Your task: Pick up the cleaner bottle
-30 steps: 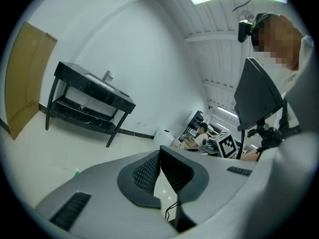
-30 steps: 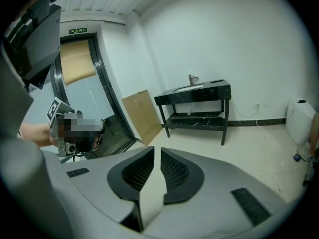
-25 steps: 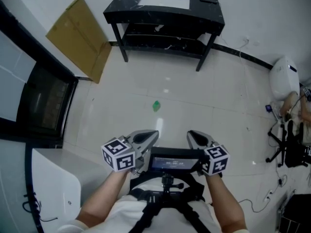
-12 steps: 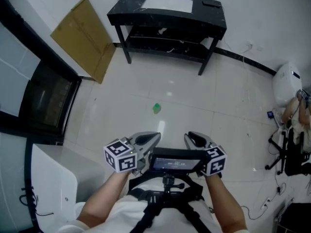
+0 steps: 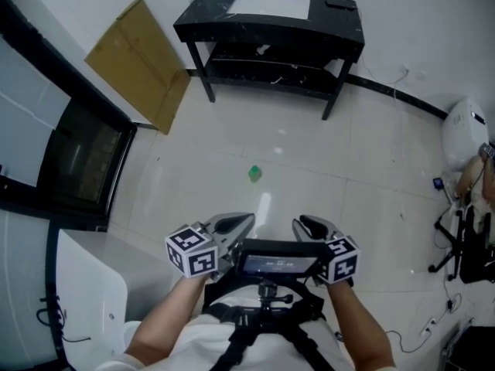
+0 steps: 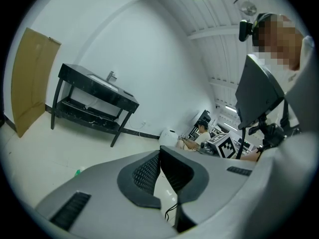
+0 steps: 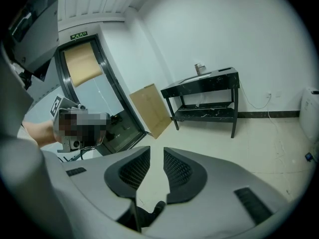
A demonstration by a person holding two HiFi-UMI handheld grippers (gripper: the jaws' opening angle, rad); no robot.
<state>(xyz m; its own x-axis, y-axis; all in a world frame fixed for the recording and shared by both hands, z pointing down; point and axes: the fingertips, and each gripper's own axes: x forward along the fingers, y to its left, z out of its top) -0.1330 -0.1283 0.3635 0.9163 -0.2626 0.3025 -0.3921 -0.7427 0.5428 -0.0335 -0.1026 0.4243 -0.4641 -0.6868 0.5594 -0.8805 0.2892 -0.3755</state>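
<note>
No cleaner bottle can be told for certain in any view. A small upright item (image 7: 198, 68) stands at the back of the black sink table (image 5: 340, 33), too small to identify. A small green thing (image 5: 254, 174) lies on the pale floor between me and the table. My left gripper (image 5: 246, 218) is held at waist height, its pads pressed together on nothing (image 6: 159, 152). My right gripper (image 5: 300, 221) is level beside it, with a narrow gap between its tips (image 7: 156, 151) and nothing in it. Both point towards the table, far from it.
A cardboard sheet (image 5: 139, 60) leans on the left wall beside a dark glass door (image 5: 77, 157). A white fixture (image 5: 85, 300) is at lower left. At the right are a white round appliance (image 5: 464, 134), a seated person (image 5: 473, 180), a chair and cables. A chest-mounted screen (image 5: 277, 263) sits between the grippers.
The head view has drifted a little, so the table, cardboard and green thing sit slightly lower and further right. Both grippers hold about the same place and jaw stance.
</note>
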